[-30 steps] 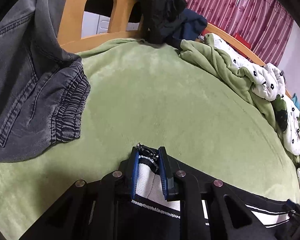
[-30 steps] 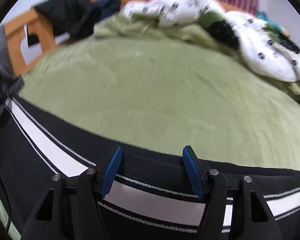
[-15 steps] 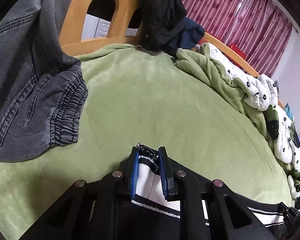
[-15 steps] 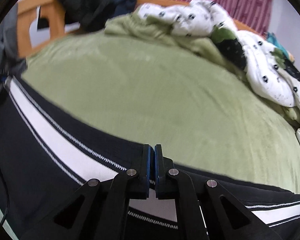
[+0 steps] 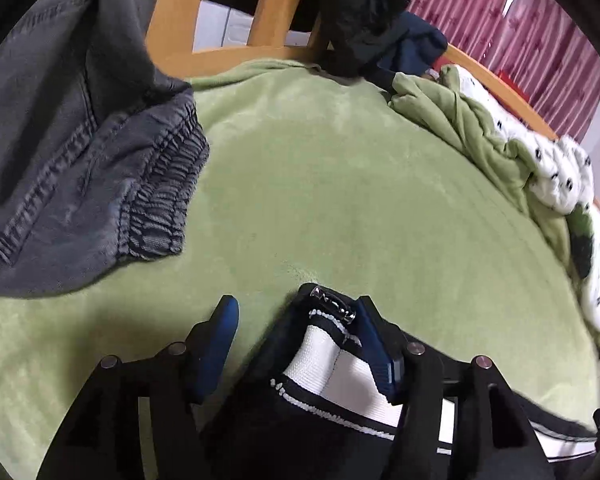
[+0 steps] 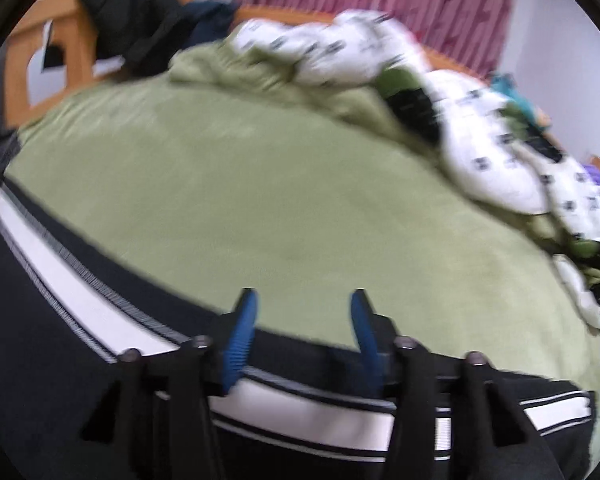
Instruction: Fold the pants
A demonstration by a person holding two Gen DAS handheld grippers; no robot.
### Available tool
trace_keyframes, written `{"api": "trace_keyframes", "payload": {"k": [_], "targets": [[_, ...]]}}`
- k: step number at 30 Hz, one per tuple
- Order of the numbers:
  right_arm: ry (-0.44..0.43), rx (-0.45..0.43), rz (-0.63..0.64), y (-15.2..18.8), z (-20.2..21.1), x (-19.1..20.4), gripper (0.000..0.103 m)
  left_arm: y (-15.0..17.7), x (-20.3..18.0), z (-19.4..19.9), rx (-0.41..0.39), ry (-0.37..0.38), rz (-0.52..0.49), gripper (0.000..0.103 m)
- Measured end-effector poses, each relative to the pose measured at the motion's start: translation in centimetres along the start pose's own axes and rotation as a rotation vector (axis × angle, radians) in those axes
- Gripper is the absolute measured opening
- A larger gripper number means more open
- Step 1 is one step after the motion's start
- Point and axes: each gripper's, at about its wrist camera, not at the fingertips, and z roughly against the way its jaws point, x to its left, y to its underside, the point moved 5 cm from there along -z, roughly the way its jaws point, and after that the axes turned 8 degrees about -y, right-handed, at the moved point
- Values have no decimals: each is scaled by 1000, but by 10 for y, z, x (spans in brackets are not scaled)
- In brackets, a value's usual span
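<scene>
The black pants with a white side stripe (image 5: 324, 376) lie on the green blanket (image 5: 340, 184). My left gripper (image 5: 297, 305) is opening: its left pad (image 5: 220, 332) stands clear of the cloth. The pants' corner with a metal zip pull (image 5: 332, 304) still leans on the right pad. In the right wrist view the pants (image 6: 80, 292) stretch along the bottom edge. My right gripper (image 6: 304, 294) is opening over the pants' upper edge, with only green blanket (image 6: 260, 184) showing between its fingertips.
Grey jeans (image 5: 80, 160) lie heaped at the left, near a wooden bed frame (image 5: 172, 20). Dark clothes (image 5: 364, 12) hang over the frame. A rumpled green and white patterned duvet (image 6: 480, 152) lines the far and right side, before a red curtain (image 6: 440, 0).
The left gripper, shut on the pants' corner in both earlier frames, has let go. The right gripper shut on the pants' edge half a second ago, then opened again and lifted.
</scene>
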Motion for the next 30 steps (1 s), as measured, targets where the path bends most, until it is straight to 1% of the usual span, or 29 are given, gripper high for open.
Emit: {"api": "trace_keyframes", "payload": {"k": [2, 3, 5, 8, 11, 13, 14, 15, 16, 17, 18, 20, 23, 24, 26, 27, 28, 29, 30], "targets": [[55, 1, -14, 6, 8, -35, 64, 0, 3, -1, 16, 40, 34, 58], [62, 9, -19, 11, 11, -43, 68, 1, 3, 0, 20, 57, 47, 58], [69, 53, -55, 27, 6, -74, 68, 2, 2, 0, 14, 65, 46, 58], [40, 106, -114, 47, -6, -102, 68, 4, -5, 2, -2, 53, 14, 58], [-31, 146, -145, 66, -15, -107, 68, 5, -12, 4, -14, 47, -19, 58], [-36, 189, -97, 74, -25, -102, 67, 6, -16, 7, -28, 48, -39, 58], [-36, 201, -56, 77, -29, -96, 64, 6, -17, 8, -32, 48, -47, 58], [-42, 204, -36, 80, -29, -92, 53, 6, -18, 8, -33, 49, -51, 58], [-58, 220, 2, 82, -31, -85, 35, 6, -19, 8, -33, 50, -54, 58], [-68, 234, 26, 82, -31, -79, 22, 7, -19, 8, -30, 51, -56, 58], [-69, 243, 36, 83, -32, -77, 1, 7, -19, 8, -28, 51, -56, 58], [-43, 240, 81, 82, -32, -70, 0, 6, -18, 6, -23, 53, -53, 58], [-53, 240, 86, 80, -28, -68, 0, 6, -16, 6, -13, 66, -36, 58], [-60, 236, 77, 77, -27, -70, 1, 5, -16, 6, -12, 69, -31, 58], [-63, 216, 52, 72, -24, -74, 21, 5, -14, 6, -11, 78, -21, 58], [-62, 201, 48, 69, -24, -75, 46, 5, -14, 6, -10, 78, -19, 58], [-65, 180, 42, 67, -24, -76, 63, 5, -14, 6, -8, 78, -17, 58], [-75, 170, 35, 66, -26, -77, 65, 6, -13, 6, -7, 78, -15, 58], [-79, 179, 32, 65, -30, -77, 65, 5, -13, 6, -8, 77, -16, 58]]}}
